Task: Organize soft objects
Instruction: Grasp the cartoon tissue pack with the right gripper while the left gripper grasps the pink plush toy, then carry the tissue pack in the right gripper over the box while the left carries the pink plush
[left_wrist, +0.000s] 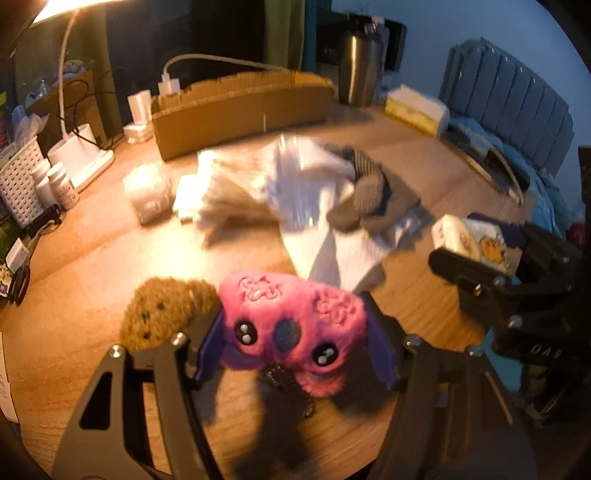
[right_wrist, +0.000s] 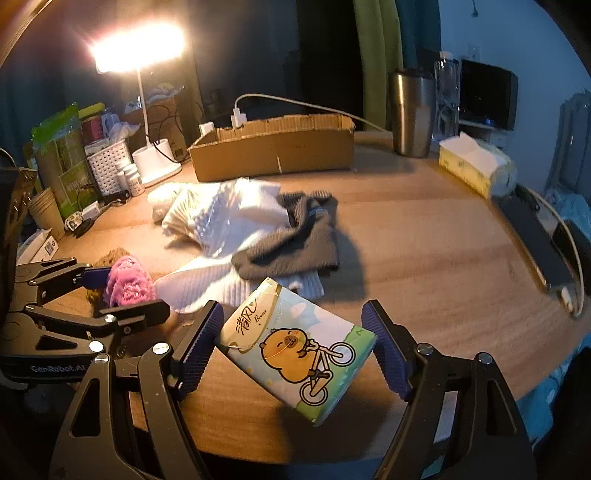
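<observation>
My left gripper (left_wrist: 295, 332) is shut on a pink plush toy (left_wrist: 291, 325) and holds it just above the wooden table (left_wrist: 92, 258); it also shows in the right wrist view (right_wrist: 127, 284). A brown plush (left_wrist: 159, 314) lies on the table to its left. My right gripper (right_wrist: 295, 343) is shut on a tissue pack with a cartoon bear (right_wrist: 299, 350), seen too in the left wrist view (left_wrist: 472, 240). White cloths (right_wrist: 221, 218) and a grey knit hat (right_wrist: 295, 240) lie piled mid-table. An open cardboard box (right_wrist: 273, 147) stands behind them.
A desk lamp (right_wrist: 147, 162), white basket (right_wrist: 107, 166), pill bottles (right_wrist: 135, 181) and paper cups (right_wrist: 46, 210) crowd the left. A steel tumbler (right_wrist: 412, 114) and tissue box (right_wrist: 476, 166) stand at the back right. A phone on a cable (right_wrist: 535, 251) lies near the right edge.
</observation>
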